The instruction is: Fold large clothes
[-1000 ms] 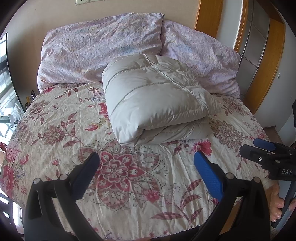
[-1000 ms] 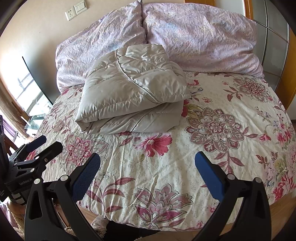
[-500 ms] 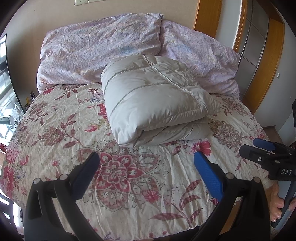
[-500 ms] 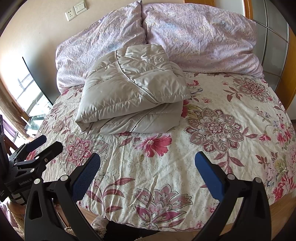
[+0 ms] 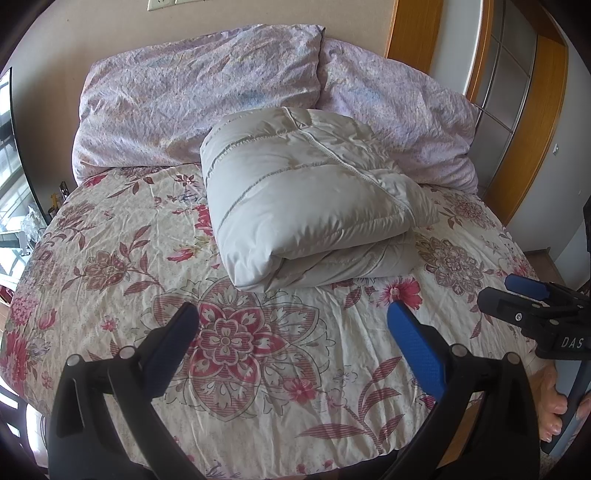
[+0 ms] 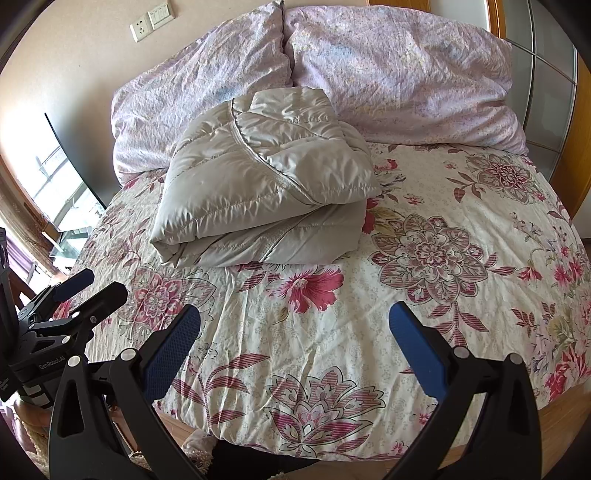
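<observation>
A pale grey padded jacket (image 5: 306, 199) lies folded into a thick bundle on the floral bedspread (image 5: 110, 266), near the pillows; it also shows in the right wrist view (image 6: 266, 184). My left gripper (image 5: 291, 332) is open and empty, held above the foot of the bed, well short of the jacket. My right gripper (image 6: 293, 334) is open and empty too, at about the same distance from the jacket. The right gripper also shows at the right edge of the left wrist view (image 5: 517, 299), and the left gripper shows at the left edge of the right wrist view (image 6: 88, 291).
Two lilac pillows (image 5: 199, 99) (image 6: 399, 74) lean on the wall behind the jacket. A wooden-framed sliding door (image 5: 517, 92) stands to the right of the bed. A window and a dark panel (image 6: 70, 162) are to the left. Wall sockets (image 6: 151, 20) sit above the pillows.
Almost nothing has changed: both grippers stay open at the foot of the bed, with only a slight drift of the left view. The jacket has not moved.
</observation>
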Demonstrator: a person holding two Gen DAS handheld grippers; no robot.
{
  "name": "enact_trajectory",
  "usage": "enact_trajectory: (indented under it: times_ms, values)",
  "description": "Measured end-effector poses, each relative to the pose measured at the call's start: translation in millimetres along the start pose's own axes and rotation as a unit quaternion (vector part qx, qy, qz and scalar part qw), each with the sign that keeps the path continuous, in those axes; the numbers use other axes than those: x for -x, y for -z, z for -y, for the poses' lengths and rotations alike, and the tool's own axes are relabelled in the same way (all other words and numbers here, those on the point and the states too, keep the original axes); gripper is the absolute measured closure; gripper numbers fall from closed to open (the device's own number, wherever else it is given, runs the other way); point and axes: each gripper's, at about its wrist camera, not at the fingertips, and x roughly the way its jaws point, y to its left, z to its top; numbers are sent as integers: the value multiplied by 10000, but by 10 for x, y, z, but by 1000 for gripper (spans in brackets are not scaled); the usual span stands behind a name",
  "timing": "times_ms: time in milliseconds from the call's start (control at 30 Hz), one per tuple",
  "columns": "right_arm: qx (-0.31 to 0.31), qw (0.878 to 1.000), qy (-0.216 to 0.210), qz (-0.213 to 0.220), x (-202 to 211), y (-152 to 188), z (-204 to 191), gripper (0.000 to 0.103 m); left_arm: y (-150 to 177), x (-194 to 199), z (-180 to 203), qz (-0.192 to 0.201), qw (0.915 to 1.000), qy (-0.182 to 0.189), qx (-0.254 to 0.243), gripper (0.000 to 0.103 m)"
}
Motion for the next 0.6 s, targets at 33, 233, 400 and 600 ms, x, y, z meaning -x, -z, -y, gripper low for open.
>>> enact_trajectory:
  times_ms: [33,233,400,600]
  values:
    - [1,10000,-2,0,-2,-1,1,1,-1,0,3,1,10000,-4,2,2]
    - [-6,10000,-3,-5,-3,-4,0,1,-3,-4,1,-8,10000,-2,-8,2]
    - [0,10000,-5,-7,-3,-5,-2,1,-2,-7,-1,-13,10000,23,0,2]
    - [-7,10000,-4,-12,-4,-1,-9,1,-1,-13,7,-19,10000,35,0,2]
